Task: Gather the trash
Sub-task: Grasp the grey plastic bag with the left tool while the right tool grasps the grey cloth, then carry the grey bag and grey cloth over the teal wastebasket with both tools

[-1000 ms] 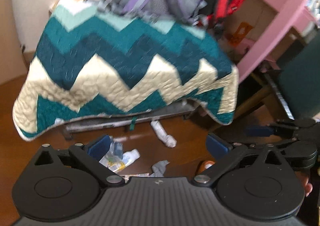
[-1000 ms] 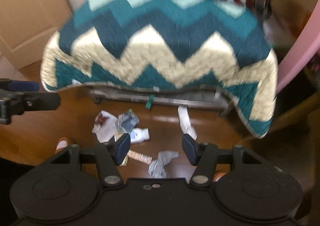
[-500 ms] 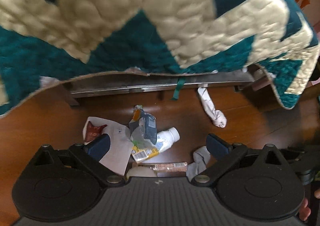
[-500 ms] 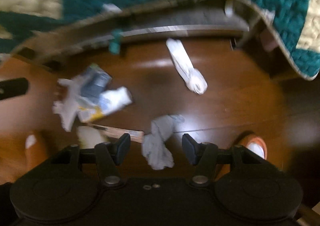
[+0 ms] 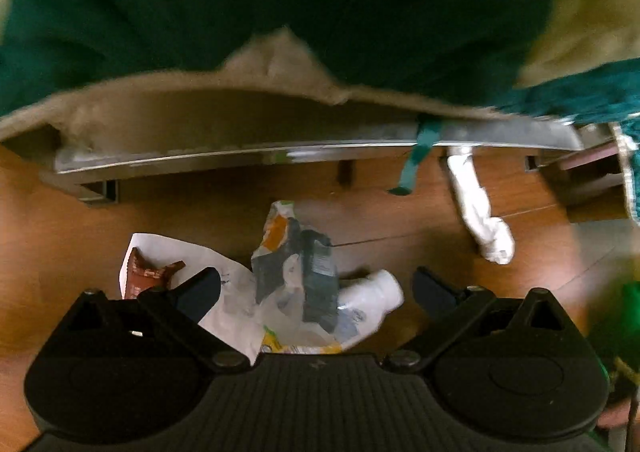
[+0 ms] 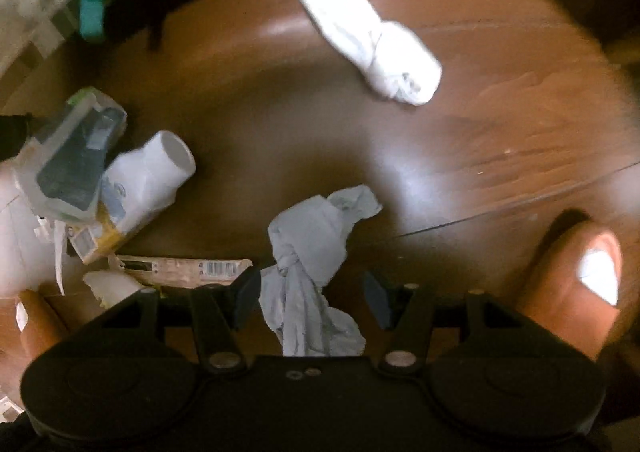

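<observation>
Right gripper (image 6: 311, 292) jaws spread, straddling the crumpled grey-white tissue wad (image 6: 312, 252) on the brown wood floor (image 6: 460, 155) to bracket it (no contact visible). Left gripper (image 5: 316, 292) likewise released over the crushed wrapper-and-bottle pile (image 5: 308, 280); rolled white sock (image 6: 368, 35) at 12 o'clock.

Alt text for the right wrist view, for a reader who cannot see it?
The open right gripper points down at a crumpled grey rag lying between its fingers on a wooden floor. A white sock lies beyond, a white bottle and wrappers to the left.

No legible text or labels
</observation>
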Available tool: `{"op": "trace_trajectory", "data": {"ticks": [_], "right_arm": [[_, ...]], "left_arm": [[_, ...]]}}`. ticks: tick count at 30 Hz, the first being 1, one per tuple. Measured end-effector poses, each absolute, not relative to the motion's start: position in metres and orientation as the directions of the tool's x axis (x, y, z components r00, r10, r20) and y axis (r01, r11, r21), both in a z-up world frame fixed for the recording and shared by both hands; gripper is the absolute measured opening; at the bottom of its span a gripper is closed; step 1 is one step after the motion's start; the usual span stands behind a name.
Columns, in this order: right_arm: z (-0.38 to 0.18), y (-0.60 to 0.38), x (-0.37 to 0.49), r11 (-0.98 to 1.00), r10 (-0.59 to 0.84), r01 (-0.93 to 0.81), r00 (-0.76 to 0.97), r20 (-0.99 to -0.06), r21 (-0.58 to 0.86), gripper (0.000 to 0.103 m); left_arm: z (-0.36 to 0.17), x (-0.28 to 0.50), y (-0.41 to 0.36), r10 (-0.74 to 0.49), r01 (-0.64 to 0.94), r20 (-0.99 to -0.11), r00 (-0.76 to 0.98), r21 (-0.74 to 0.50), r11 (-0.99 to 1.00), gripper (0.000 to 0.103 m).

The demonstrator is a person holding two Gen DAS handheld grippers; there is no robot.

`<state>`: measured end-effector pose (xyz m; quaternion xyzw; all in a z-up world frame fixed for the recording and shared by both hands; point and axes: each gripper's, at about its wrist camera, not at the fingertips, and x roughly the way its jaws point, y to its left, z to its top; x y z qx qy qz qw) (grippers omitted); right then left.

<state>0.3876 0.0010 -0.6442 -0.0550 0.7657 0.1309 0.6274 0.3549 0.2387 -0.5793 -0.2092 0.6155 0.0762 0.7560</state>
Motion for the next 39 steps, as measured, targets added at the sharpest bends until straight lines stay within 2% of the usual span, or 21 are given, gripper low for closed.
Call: {"op": "trace_trajectory", "data": {"ticks": [9,11,13,15,17,19,23,25,28,39], "right_arm": [[-0.672,-0.001,0.386,0.971,0.090,-0.196,-0.222,-0.971,0.135,0.054],[-0.673,-0.001,0.389,0.971,0.102,-0.188,-0.217,-0.971,0.145,0.054],[-0.673,0.002,0.390,0.970,0.106,-0.193,-0.209,-0.972,0.148,0.054],[-0.672,0.005,0.390,0.968,0.107,-0.201,-0.204,-0.973,0.148,0.050],[-0.673,0.006,0.390,0.969,0.099,-0.203,-0.202,-0.974,0.141,0.048],[-0.674,0.006,0.391,0.969,0.094,-0.207,-0.202,-0.975,0.136,0.044],[-0.673,0.012,0.389,0.965,0.070,-0.237,-0.181,-0.981,0.112,0.042],[-0.668,0.015,0.390,0.964,0.061,-0.247,-0.170,-0.984,0.102,0.041],[-0.652,0.018,0.391,0.965,0.067,-0.242,-0.149,-0.987,0.102,0.040],[-0.561,0.019,0.386,0.952,0.087,-0.289,-0.056,-0.995,0.099,0.039]], "left_arm": [[-0.626,0.365,0.242,-0.123,-0.409,-0.977,0.175,-0.185,0.894,0.100],[-0.632,0.366,0.245,-0.122,-0.425,-0.978,0.167,-0.183,0.886,0.090],[-0.638,0.368,0.246,-0.135,-0.434,-0.979,0.155,-0.190,0.881,0.070],[-0.643,0.370,0.244,-0.142,-0.431,-0.980,0.140,-0.189,0.882,0.056],[-0.646,0.370,0.242,-0.145,-0.427,-0.981,0.130,-0.188,0.885,0.049],[-0.646,0.370,0.240,-0.153,-0.417,-0.978,0.141,-0.199,0.887,0.037],[-0.643,0.370,0.237,-0.143,-0.396,-0.978,0.152,-0.193,0.898,0.024],[-0.642,0.370,0.237,-0.139,-0.407,-0.979,0.151,-0.190,0.894,0.015],[-0.639,0.368,0.236,-0.125,-0.412,-0.979,0.160,-0.182,0.893,0.009],[-0.585,0.345,0.227,-0.121,-0.441,-0.971,0.207,-0.203,0.874,0.008]]}}
